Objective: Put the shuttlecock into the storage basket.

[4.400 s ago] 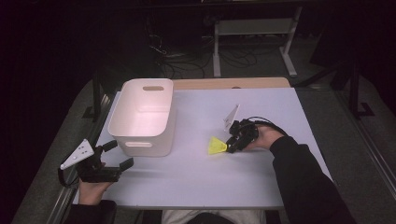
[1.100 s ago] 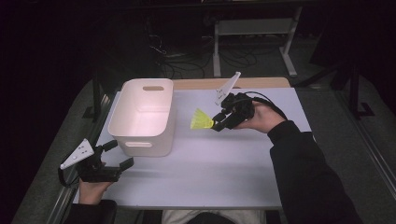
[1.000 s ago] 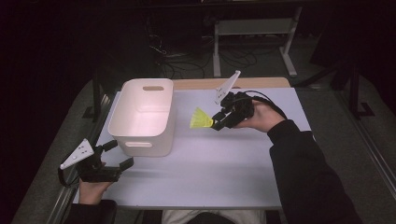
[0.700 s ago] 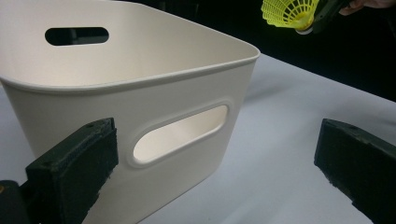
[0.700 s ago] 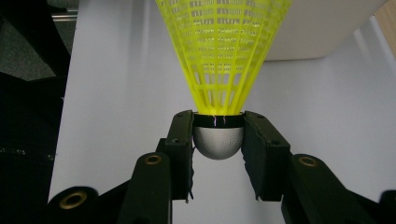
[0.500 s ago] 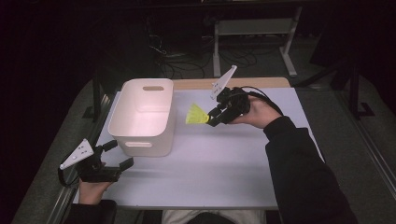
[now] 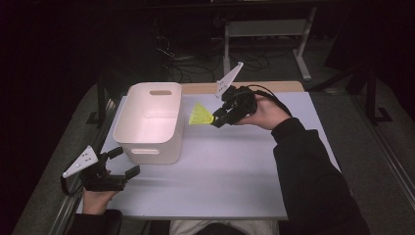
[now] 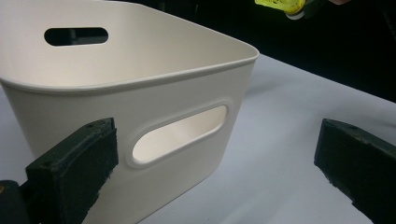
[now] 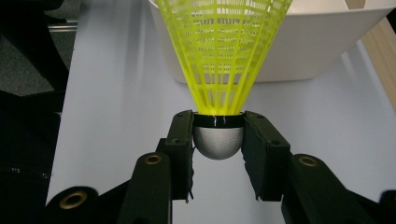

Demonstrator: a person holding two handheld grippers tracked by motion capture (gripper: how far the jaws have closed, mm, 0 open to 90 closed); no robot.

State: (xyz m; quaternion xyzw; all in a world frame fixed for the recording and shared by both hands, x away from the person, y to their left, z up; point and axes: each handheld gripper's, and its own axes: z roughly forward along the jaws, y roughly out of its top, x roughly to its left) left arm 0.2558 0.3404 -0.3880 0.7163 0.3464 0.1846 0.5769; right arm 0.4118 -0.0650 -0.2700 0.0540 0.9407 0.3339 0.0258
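While the right gripper (image 7: 219, 117) is clamping the yellow shuttlecock (image 7: 199, 115) by its grey cork base, it's holding it in the air just beside the white bin (image 7: 150, 122), skirt pointing at the bin. Left gripper (image 7: 120, 163) is sitting on the table (image 7: 235, 171) near the bin's front, jaws gaping wide, gripping nothing.

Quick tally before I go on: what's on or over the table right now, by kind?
Shuttlecock, yellow, in the right gripper: 1
Bin, white: 1
Grippers, with the left gripper: 2
Total: 4
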